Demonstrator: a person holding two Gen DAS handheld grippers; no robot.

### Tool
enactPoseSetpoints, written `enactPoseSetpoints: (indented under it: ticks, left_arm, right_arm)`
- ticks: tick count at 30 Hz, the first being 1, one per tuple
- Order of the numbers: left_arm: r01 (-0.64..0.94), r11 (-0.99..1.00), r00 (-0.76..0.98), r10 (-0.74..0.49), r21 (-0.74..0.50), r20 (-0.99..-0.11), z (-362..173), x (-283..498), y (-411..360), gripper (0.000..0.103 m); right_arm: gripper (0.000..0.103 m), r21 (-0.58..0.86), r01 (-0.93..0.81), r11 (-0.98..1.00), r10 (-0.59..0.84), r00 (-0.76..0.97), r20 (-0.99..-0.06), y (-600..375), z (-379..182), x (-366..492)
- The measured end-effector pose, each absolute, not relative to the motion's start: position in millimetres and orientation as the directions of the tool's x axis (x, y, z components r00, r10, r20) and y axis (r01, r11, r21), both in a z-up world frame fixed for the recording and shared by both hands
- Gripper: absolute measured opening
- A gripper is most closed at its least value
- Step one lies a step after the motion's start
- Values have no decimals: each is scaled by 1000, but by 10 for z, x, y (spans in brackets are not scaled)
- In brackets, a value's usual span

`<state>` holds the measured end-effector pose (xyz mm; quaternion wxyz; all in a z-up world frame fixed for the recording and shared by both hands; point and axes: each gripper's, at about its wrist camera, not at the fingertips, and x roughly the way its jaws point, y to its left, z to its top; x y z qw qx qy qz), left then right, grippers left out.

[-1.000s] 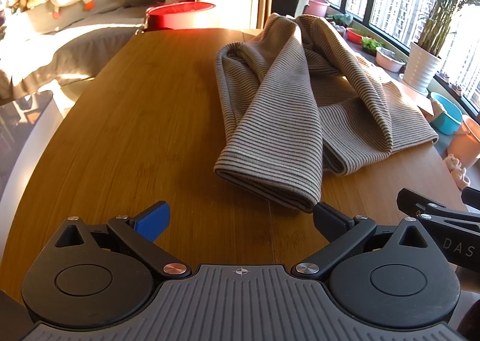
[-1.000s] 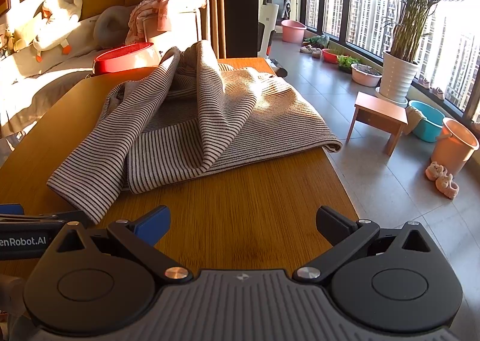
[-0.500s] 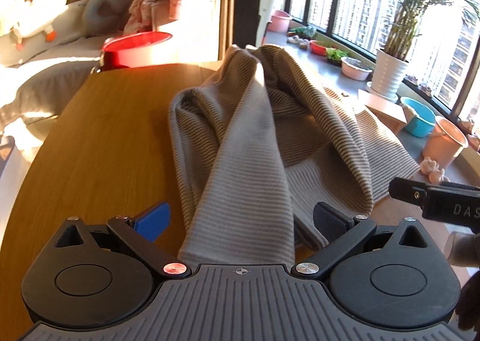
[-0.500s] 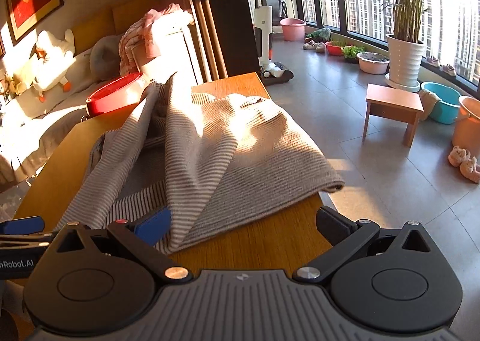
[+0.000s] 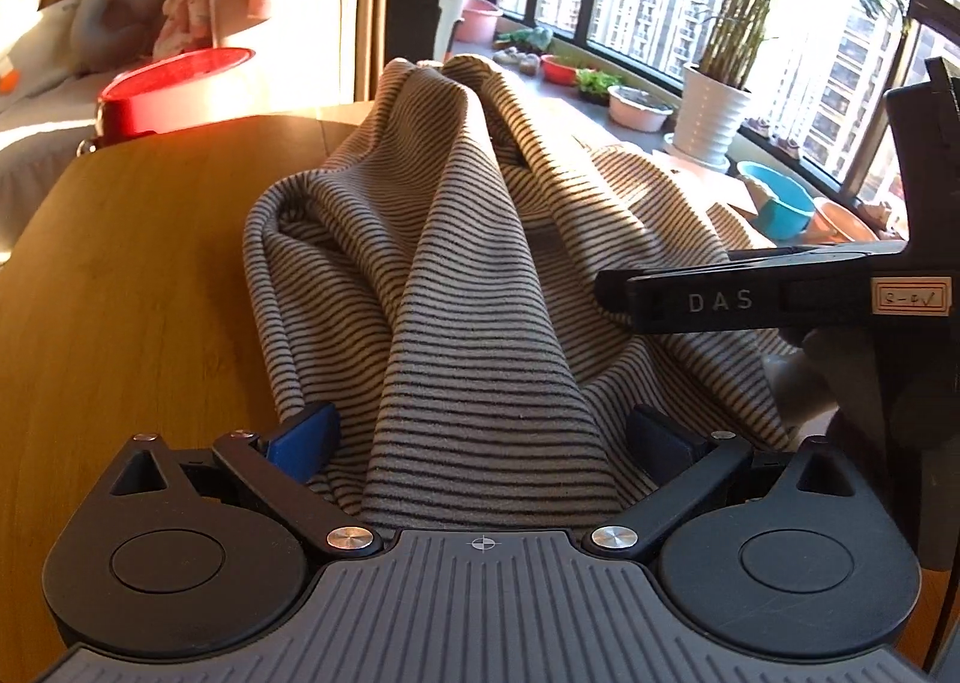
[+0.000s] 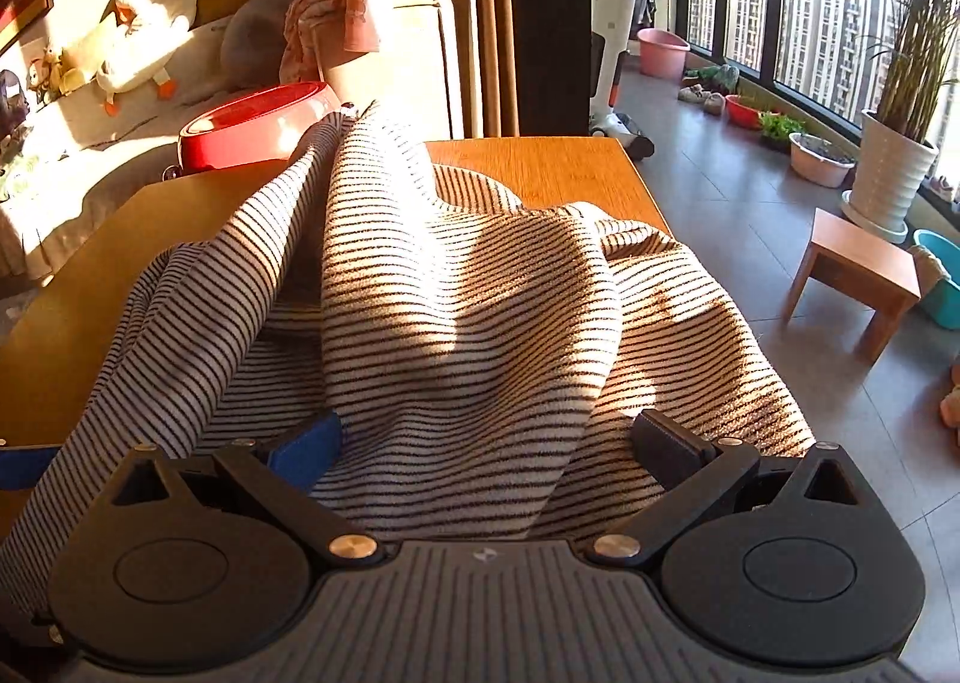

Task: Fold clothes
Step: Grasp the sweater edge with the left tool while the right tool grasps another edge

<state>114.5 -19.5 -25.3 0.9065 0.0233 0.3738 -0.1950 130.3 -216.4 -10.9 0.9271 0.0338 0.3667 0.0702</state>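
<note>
Now striped garment (image 5: pixel 480 323) between both open tongs

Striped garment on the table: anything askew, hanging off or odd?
The striped garment lies rumpled, not flat: a tall ridge of cloth runs up its middle toward the red basin. Its right side appears to reach or overhang the wooden table edge. Both tongs, left and right, are open over its near hem. No damage visible.

A: What stays hidden?

B: The near hem of the striped garment (image 5: pixel 480 323) runs under the left gripper (image 5: pixel 480 437), out of sight.

A: And on the right?

B: The right gripper (image 6: pixel 486 443) likewise covers that hem; the stool (image 6: pixel 852 275) hides part of the blue basin (image 6: pixel 942 287).
</note>
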Motion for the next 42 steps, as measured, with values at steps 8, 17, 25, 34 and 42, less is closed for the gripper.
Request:
enactPoseSetpoints:
  ticks: [8,17,25,34,42]
  left_arm:
    - [421,890,586,-413,-175,-697,-214,860,257,103]
    - [617,758,443,-557,-212,-702,22,281,634,103]
    - [444,888,710,-431,-122,-556,381,871,424,103]
    - [349,934,661,-305,-79,-685,-55,1398,238,103]
    - [296,940,619,-323,-169,-716,-180,1362,431,103]
  right_arm:
    - [103,126,-225,966,249,688,-681,-1821,-101,858]
    - [103,329,-403,854,512,538,-669,-1846,2,-39]
    - [103,346,-350,870,489,529,-694,-1850,35,25]
    - [72,108,-243,964,262,800,-540,-2112,585,266]
    - [62,24,-247,969,217,796,-565,-1757,522,1188]
